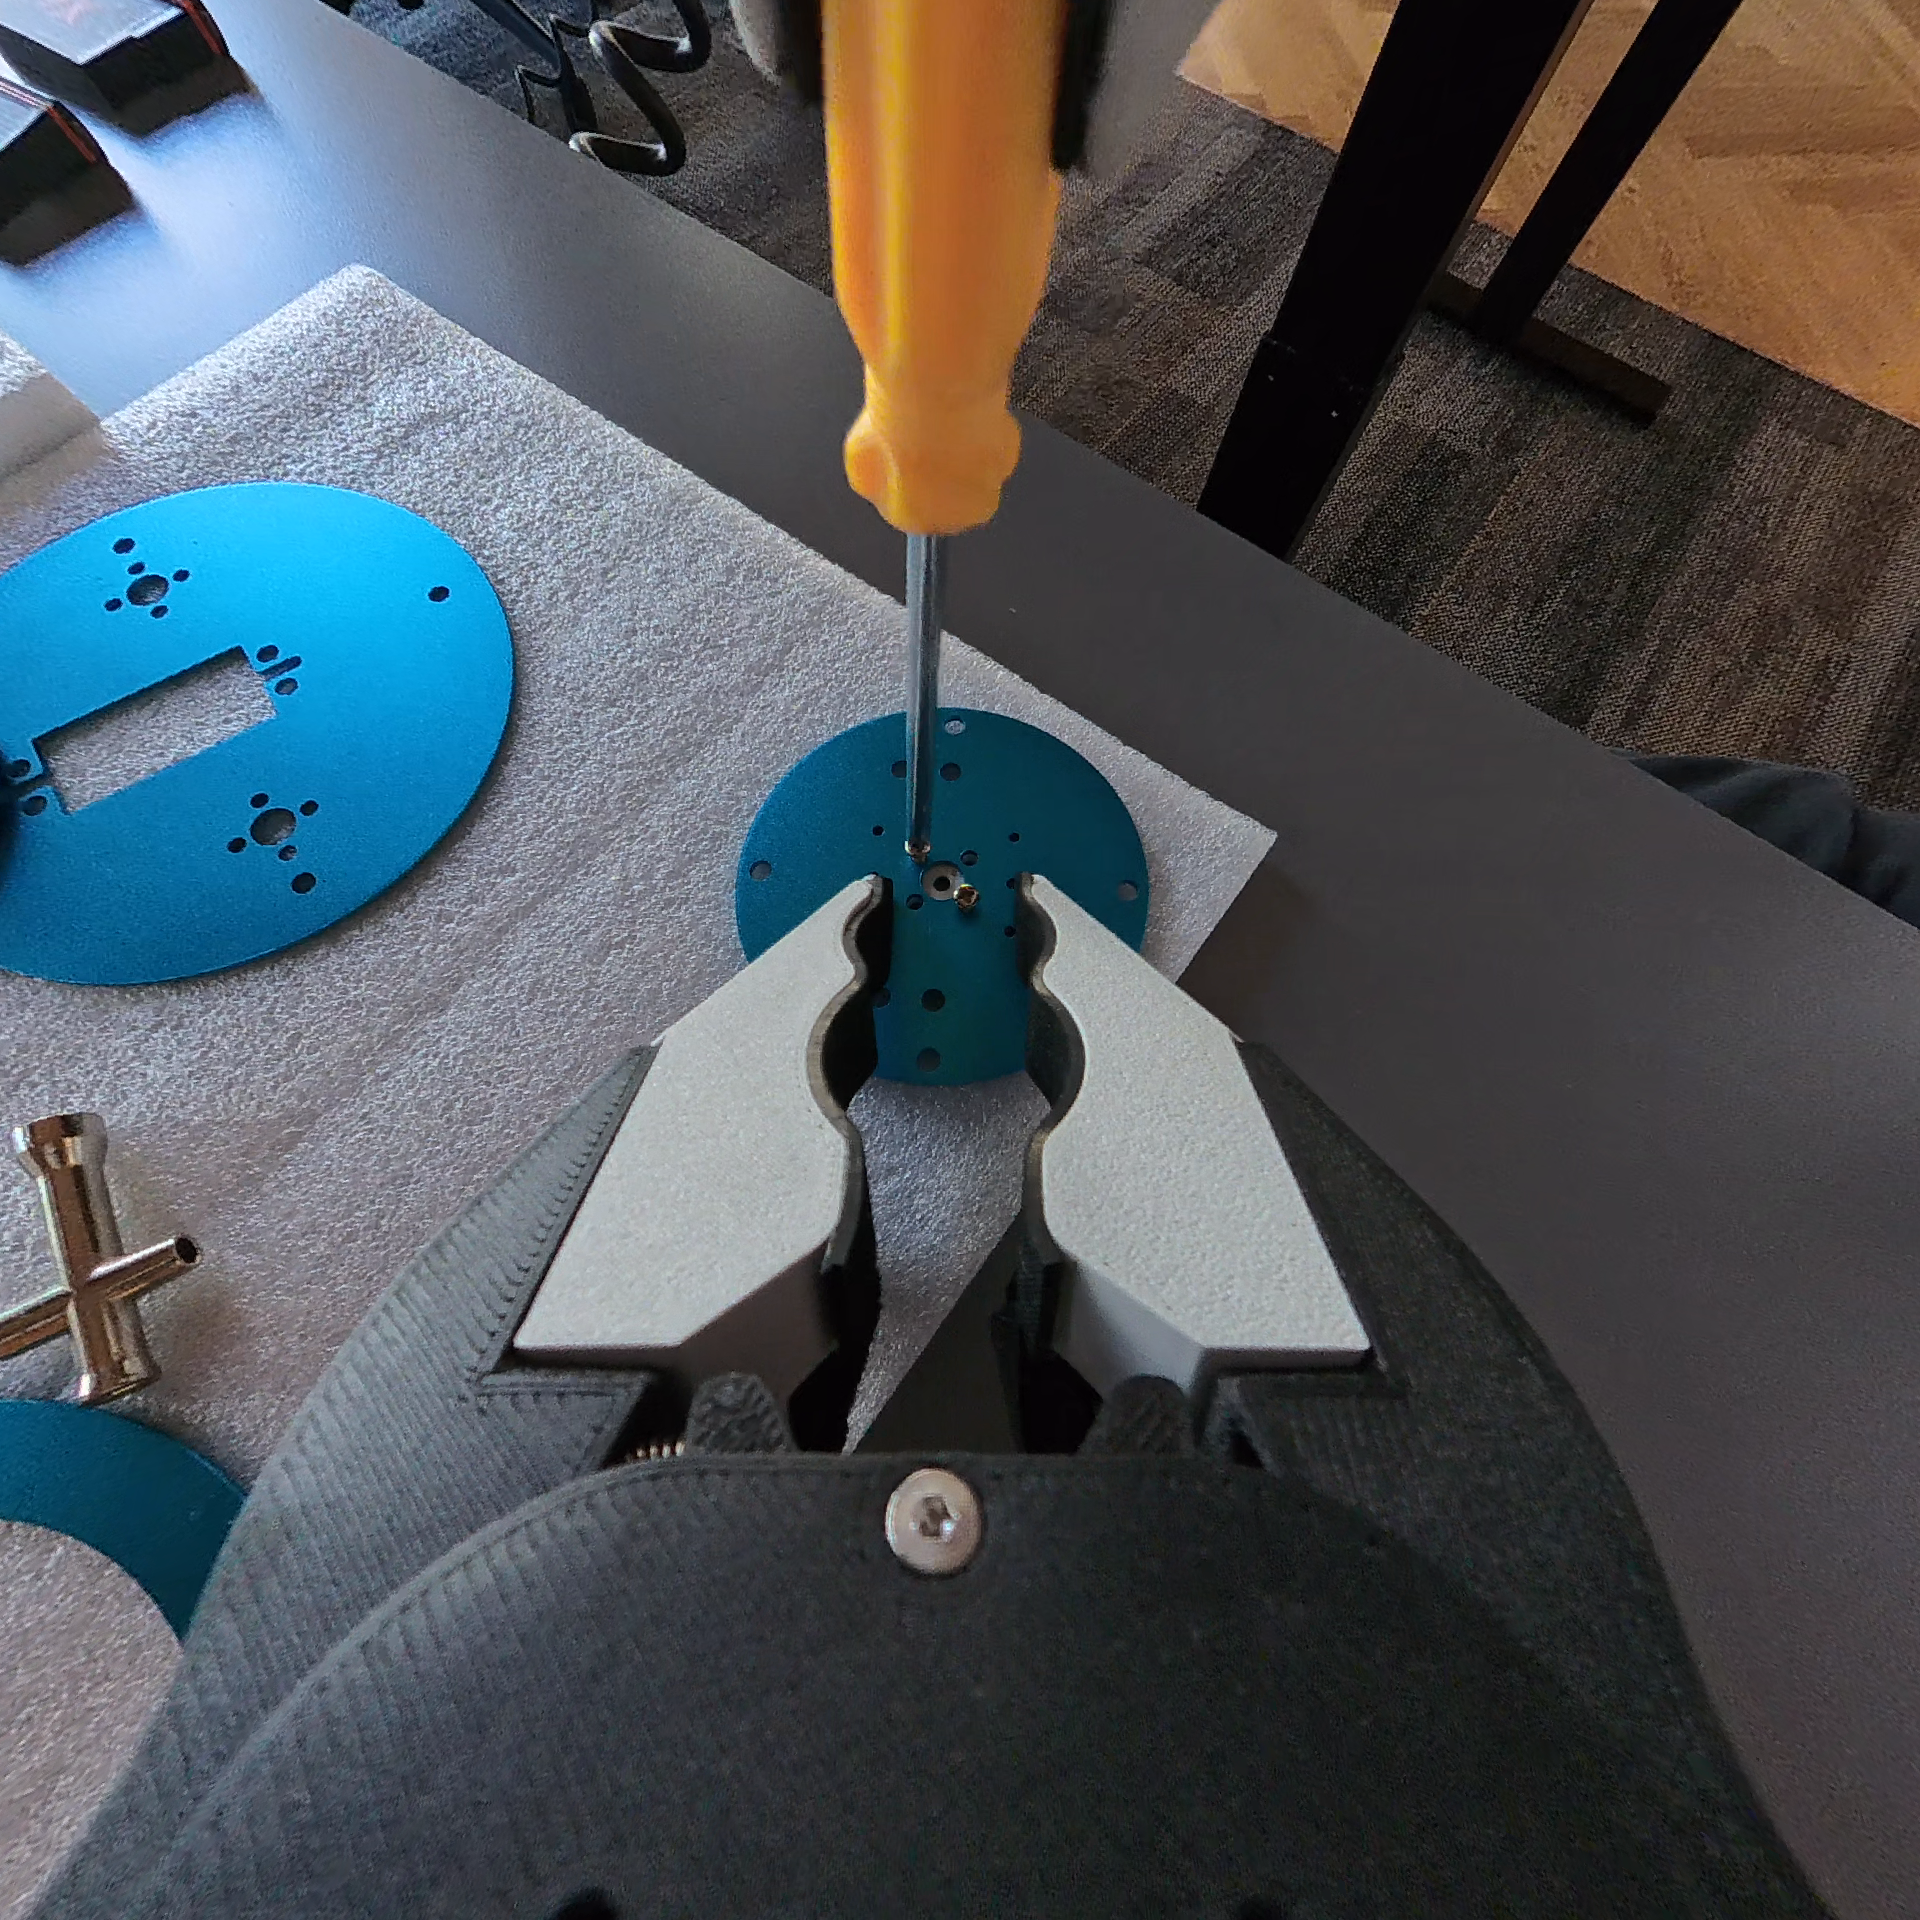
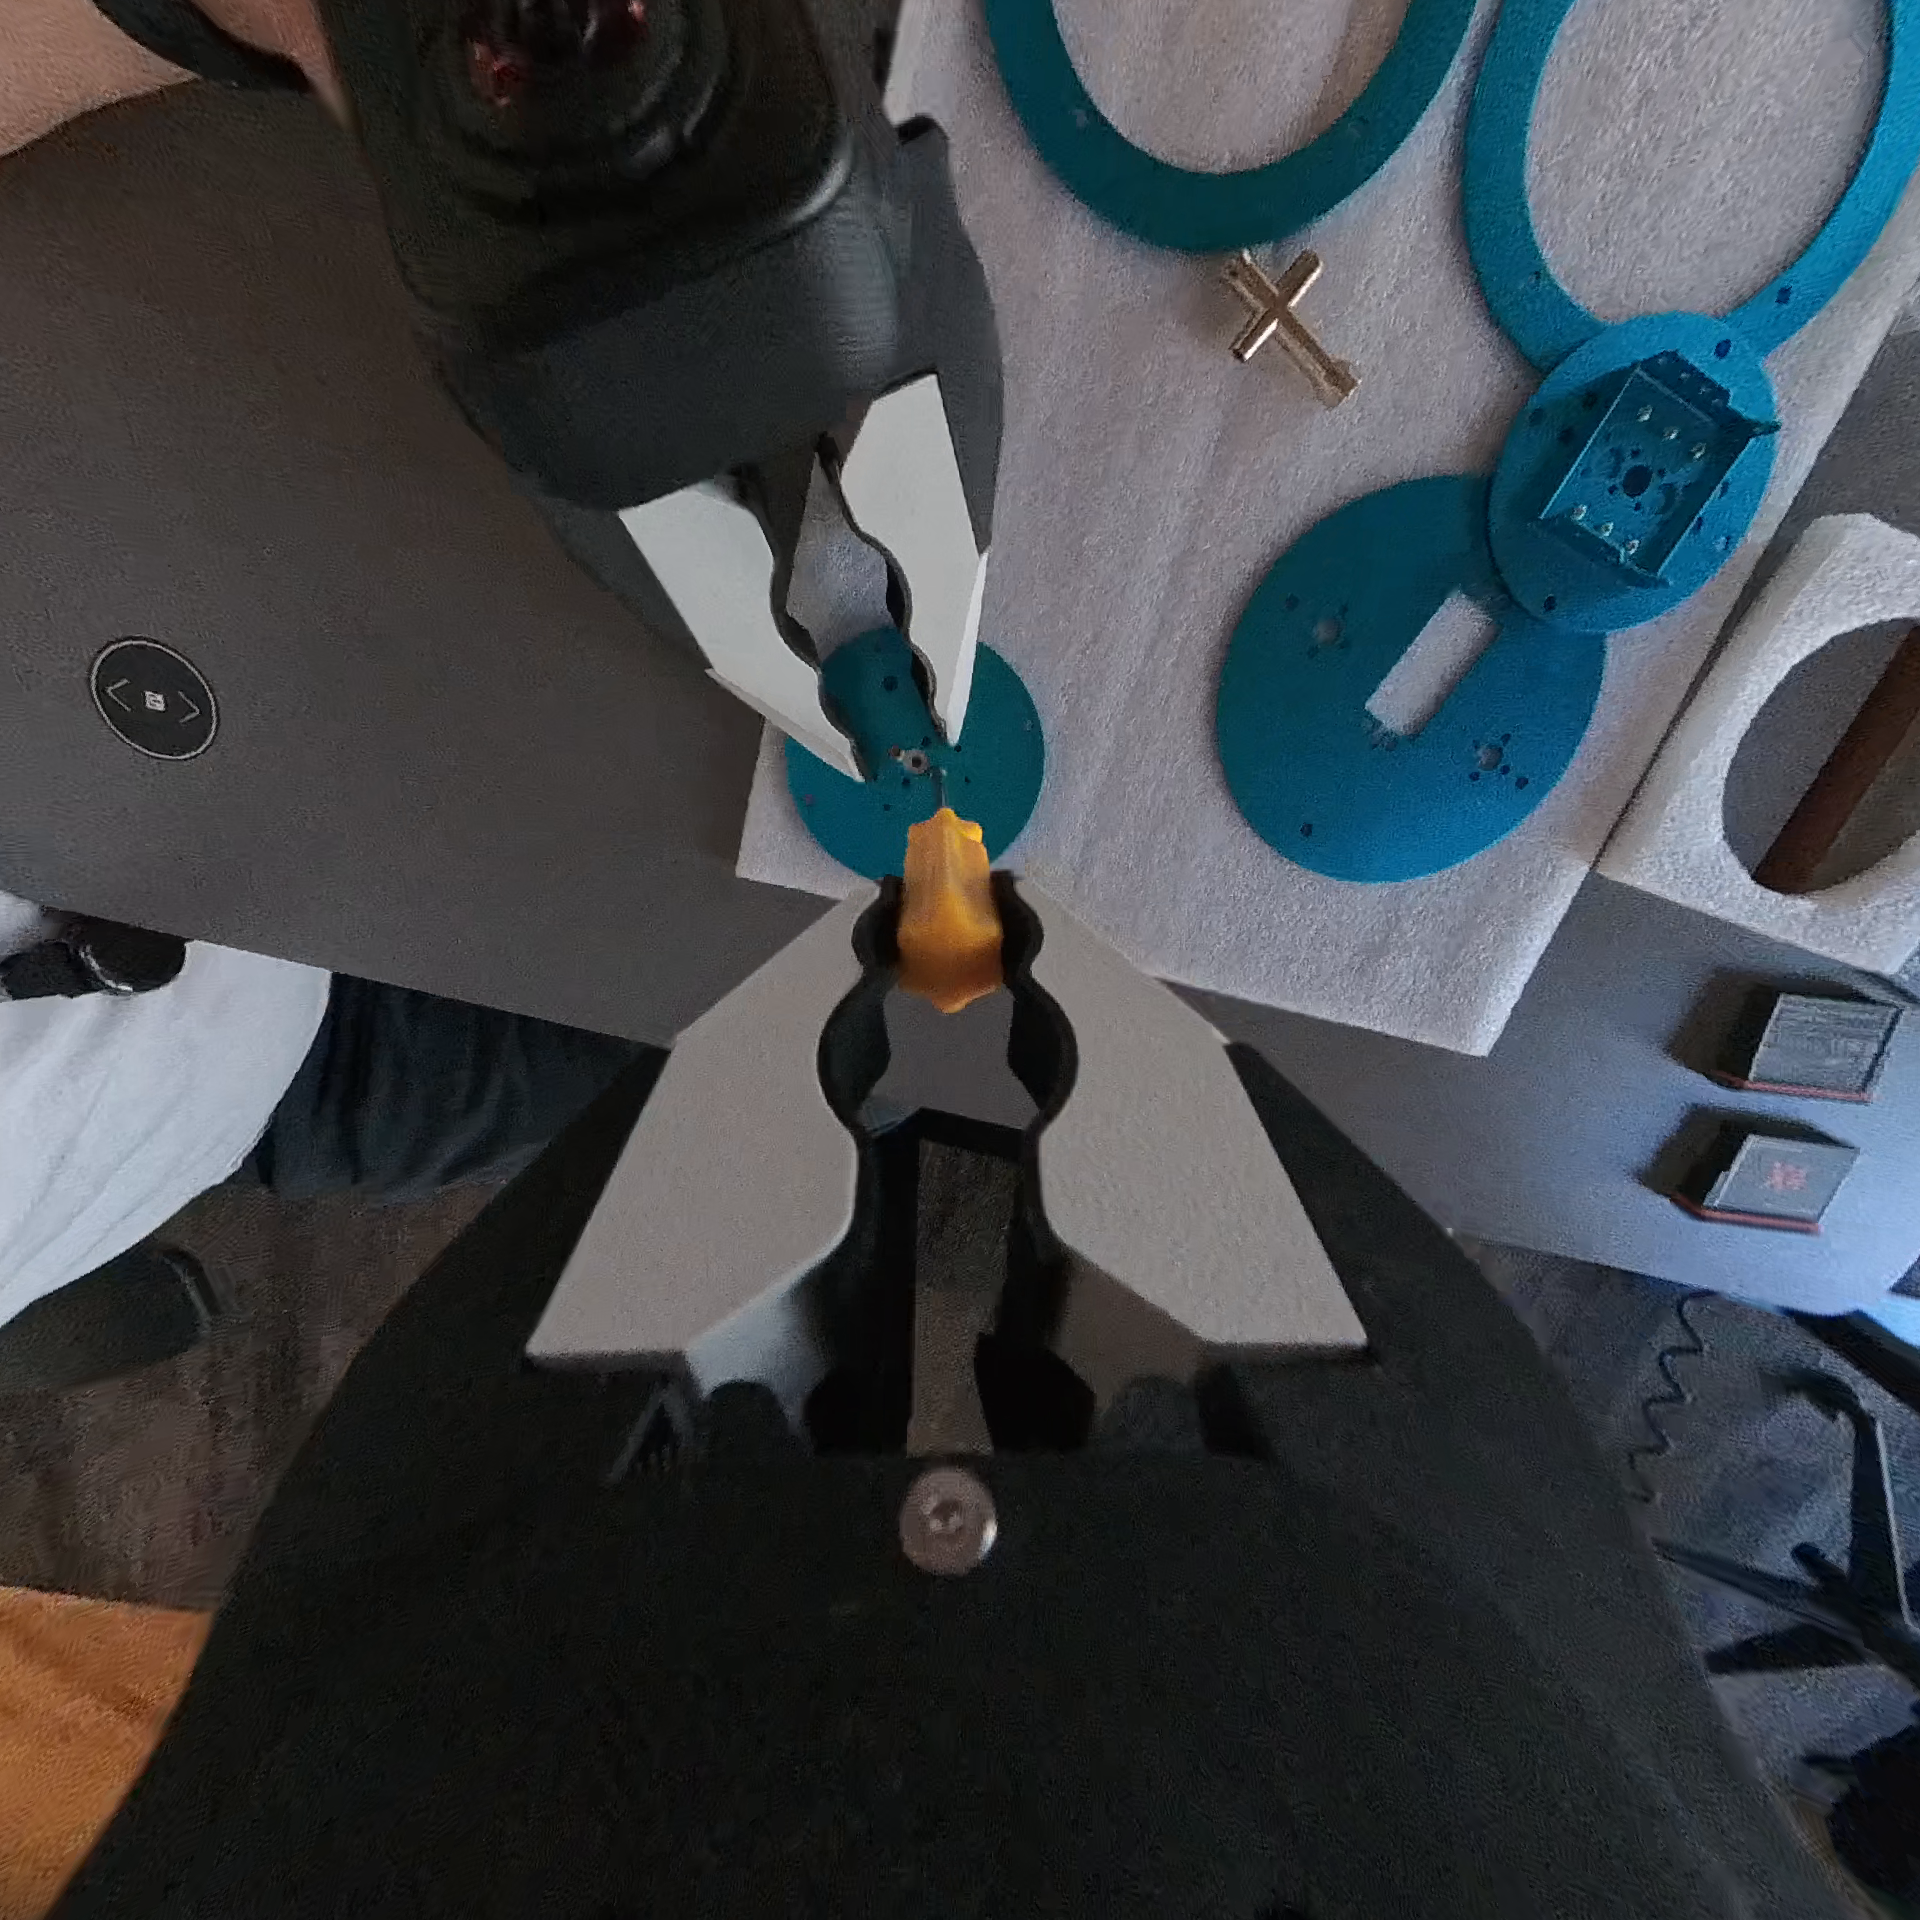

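Note:
A small round blue disc point(image 1: 1039, 800) with many holes lies at the corner of a grey foam mat point(image 1: 520, 499). My left gripper point(image 1: 951, 896) is open, its two fingertips resting on the disc on either side of its centre hole. A small brass screw point(image 1: 967, 896) sits between the tips. My right gripper point(image 2: 948, 896) is shut on the yellow handle of a screwdriver point(image 2: 945, 935), held upright. In the left wrist view the screwdriver point(image 1: 935, 260) comes down from above, and its tip meets a screw in the disc just beyond the left fingertip. The disc point(image 2: 997, 769) and the left gripper point(image 2: 904, 753) also show in the right wrist view.
A larger blue plate point(image 1: 260, 727) with a rectangular cutout lies to the left on the mat. A metal cross wrench point(image 1: 83, 1288) lies nearer. The right wrist view shows blue rings point(image 2: 1226, 208), a blue bracket on a disc point(image 2: 1631, 478), a foam block point(image 2: 1818, 582) and black boxes point(image 2: 1808, 1039). The table edge point(image 1: 1351, 613) is close. Left tips to right tips: about 11 cm.

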Demonstrator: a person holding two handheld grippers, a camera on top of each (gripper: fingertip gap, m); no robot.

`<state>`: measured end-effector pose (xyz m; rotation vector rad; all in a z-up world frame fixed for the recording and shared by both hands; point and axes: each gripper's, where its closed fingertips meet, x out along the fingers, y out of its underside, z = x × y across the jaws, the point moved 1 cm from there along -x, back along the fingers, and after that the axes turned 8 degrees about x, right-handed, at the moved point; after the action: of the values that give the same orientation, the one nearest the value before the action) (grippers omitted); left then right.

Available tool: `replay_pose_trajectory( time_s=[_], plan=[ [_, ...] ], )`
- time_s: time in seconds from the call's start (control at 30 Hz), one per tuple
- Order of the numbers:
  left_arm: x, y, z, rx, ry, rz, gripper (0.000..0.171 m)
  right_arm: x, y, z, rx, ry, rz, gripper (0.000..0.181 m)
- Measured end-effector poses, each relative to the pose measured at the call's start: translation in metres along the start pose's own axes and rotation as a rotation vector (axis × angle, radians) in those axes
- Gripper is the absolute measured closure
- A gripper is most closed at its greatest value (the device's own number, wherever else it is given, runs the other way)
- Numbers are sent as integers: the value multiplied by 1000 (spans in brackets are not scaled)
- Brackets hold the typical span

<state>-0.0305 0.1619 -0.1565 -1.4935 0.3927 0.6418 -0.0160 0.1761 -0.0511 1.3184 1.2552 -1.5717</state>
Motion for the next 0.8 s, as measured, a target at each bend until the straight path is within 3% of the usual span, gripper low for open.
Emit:
replay_pose_trajectory(
  time_s=[0.17,0.23,0.57,0.8],
  plan=[
    [0,0,0,4,-2,0,149,0,4,-6,420,-2,28,164],
    [0,0,0,7,-3,0,149,0,6,-8,501,-10,16,164],
    [-1,0,-1,5,6,-3,147,-1,7,-1,332,12,67,164],
    [-1,0,-1,6,6,-3,147,-1,10,-3,381,-8,108,164]
  ],
)
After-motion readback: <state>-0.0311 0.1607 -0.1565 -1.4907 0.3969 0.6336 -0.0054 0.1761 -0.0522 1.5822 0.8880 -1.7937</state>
